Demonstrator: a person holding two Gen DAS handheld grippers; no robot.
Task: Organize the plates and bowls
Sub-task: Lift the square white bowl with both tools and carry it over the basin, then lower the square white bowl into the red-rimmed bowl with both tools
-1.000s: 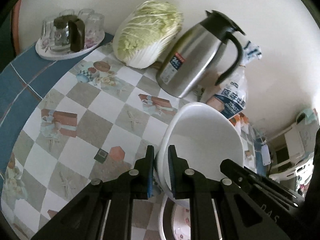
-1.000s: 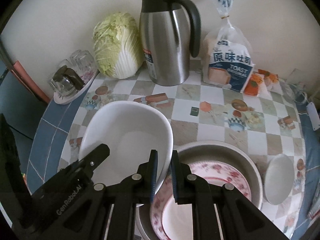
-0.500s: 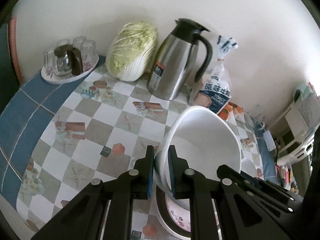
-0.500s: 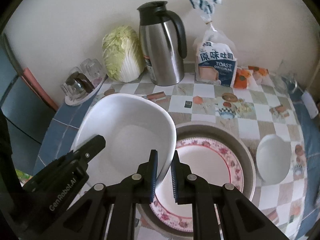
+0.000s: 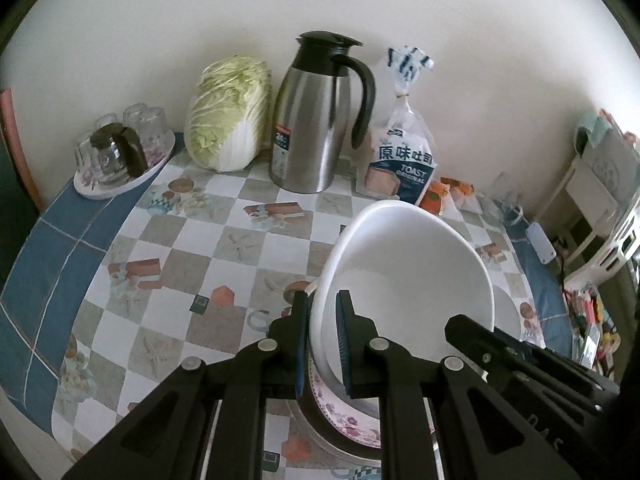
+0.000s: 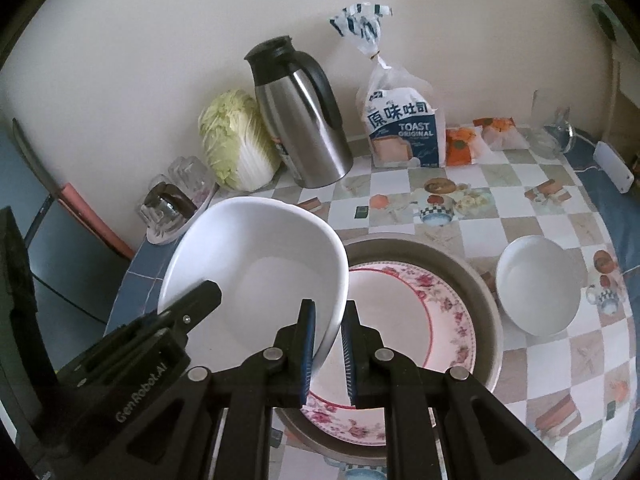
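A large white bowl [image 5: 408, 276] [image 6: 256, 264] hangs above the table, held by both grippers. My left gripper [image 5: 323, 344] is shut on its left rim, my right gripper [image 6: 328, 344] is shut on its right rim. Below and to the right lies a flower-rimmed plate [image 6: 404, 312] [image 5: 344, 420] inside a wide grey metal basin [image 6: 472, 280]. A small white bowl [image 6: 538, 284] stands on the table right of the basin. The other gripper's black body shows in each view.
Along the back wall stand a steel thermos jug [image 6: 304, 120] [image 5: 316, 120], a napa cabbage [image 5: 228, 112], a bag of toast bread [image 6: 404, 124] and a tray of upturned glasses [image 5: 120, 152]. The round table [image 5: 160, 240] has a checked cloth with a blue border.
Both grippers have lifted the large white bowl and drawn back from the wall. More of the table, the plate in the basin and the small bowl have come into view.
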